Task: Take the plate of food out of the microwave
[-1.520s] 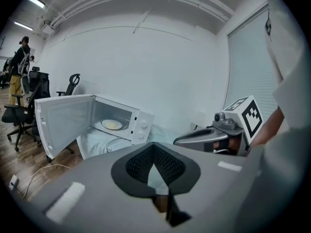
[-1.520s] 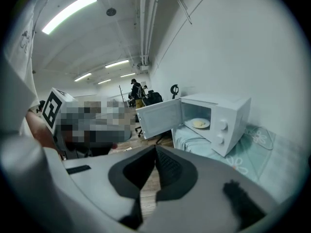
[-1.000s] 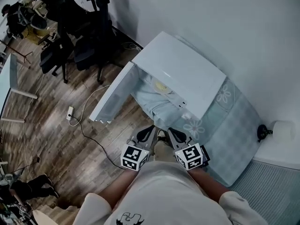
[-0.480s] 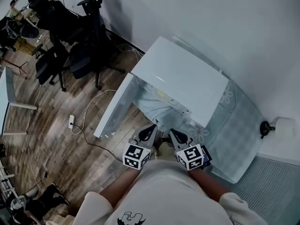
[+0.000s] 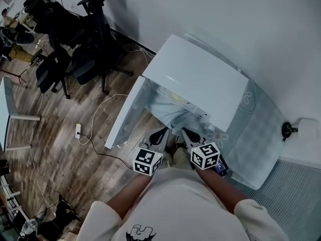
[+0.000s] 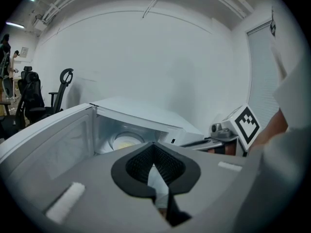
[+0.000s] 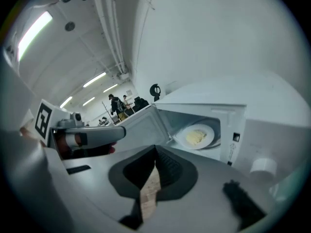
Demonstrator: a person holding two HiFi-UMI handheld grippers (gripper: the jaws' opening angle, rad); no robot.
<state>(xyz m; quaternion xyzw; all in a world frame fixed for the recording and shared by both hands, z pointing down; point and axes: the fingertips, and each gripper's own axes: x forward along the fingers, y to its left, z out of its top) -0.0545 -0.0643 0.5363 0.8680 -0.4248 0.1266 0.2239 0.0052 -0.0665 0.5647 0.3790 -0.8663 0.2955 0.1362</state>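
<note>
A white microwave (image 5: 200,82) stands on a low table with its door (image 5: 124,113) swung open to the left. Inside, a white plate of yellow food (image 7: 196,136) rests on the turntable, also visible as a plate (image 6: 125,141) in the left gripper view and as a plate edge (image 5: 173,98) from the head. My left gripper (image 5: 160,134) and right gripper (image 5: 185,133) hang side by side just in front of the opening, short of the plate. Both are shut with nothing between their jaws. The left gripper (image 6: 154,148) and right gripper (image 7: 155,152) point at the cavity.
A pale floral cloth (image 5: 251,129) covers the table under the microwave. Black office chairs (image 5: 75,49) stand at the back left. A power strip and cable (image 5: 79,130) lie on the wood floor. A dark object (image 5: 287,130) and a white roll (image 5: 307,127) sit at the right wall.
The head view has shifted, so the microwave sits a little more to the right. Both grippers stay shut and close together, slightly nearer the open cavity.
</note>
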